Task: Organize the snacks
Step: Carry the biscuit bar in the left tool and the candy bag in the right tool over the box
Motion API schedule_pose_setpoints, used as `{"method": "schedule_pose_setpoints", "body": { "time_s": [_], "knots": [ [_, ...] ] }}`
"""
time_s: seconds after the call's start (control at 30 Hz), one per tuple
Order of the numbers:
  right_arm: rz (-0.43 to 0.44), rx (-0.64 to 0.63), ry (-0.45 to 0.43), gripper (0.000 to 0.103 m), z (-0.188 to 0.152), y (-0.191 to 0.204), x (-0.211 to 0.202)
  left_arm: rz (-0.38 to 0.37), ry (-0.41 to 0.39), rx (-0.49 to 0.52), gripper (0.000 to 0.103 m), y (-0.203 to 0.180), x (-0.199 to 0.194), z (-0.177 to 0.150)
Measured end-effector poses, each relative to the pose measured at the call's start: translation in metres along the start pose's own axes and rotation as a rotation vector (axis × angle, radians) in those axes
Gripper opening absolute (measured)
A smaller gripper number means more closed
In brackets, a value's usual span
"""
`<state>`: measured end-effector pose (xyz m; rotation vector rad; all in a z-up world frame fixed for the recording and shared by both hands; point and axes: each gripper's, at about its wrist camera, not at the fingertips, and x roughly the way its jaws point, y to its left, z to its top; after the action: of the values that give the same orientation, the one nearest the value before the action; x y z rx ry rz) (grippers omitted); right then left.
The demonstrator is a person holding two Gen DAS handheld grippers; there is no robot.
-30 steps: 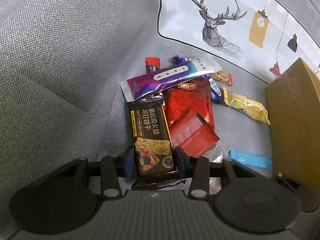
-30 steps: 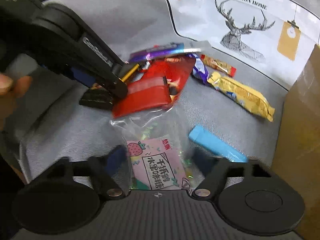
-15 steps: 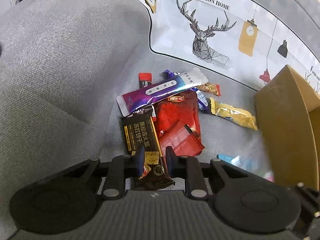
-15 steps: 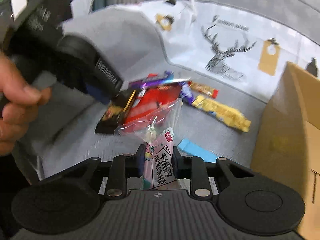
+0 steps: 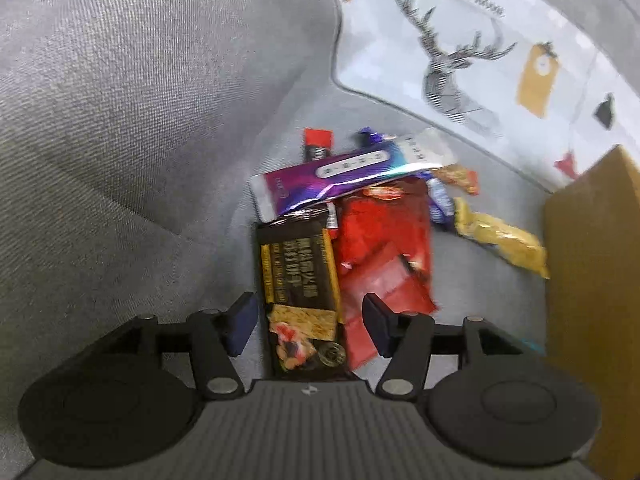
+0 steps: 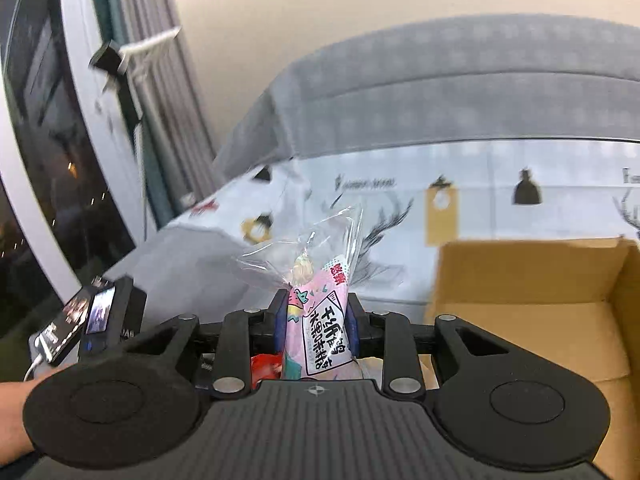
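grey sofa, deer-print cushion, window.

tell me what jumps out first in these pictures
The pink snack bag, pinched upright in the right gripper, with the open cardboard box just to its right. Then the snack pile on the grey sofa, a black cracker pack lying between the left gripper's open jaws.
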<state>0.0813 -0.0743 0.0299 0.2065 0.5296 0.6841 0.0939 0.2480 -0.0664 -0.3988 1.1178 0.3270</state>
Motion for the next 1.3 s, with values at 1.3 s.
{"method": "schedule_pose_setpoints", "body": {
  "time_s": [1.3],
  "knots": [
    [-0.258,0.185,-0.097,0.035,-0.028,-0.076,-0.021,-0.213,-0.472,0.244,0.043,-0.109,-0.111,-0.026]
  ]
}}
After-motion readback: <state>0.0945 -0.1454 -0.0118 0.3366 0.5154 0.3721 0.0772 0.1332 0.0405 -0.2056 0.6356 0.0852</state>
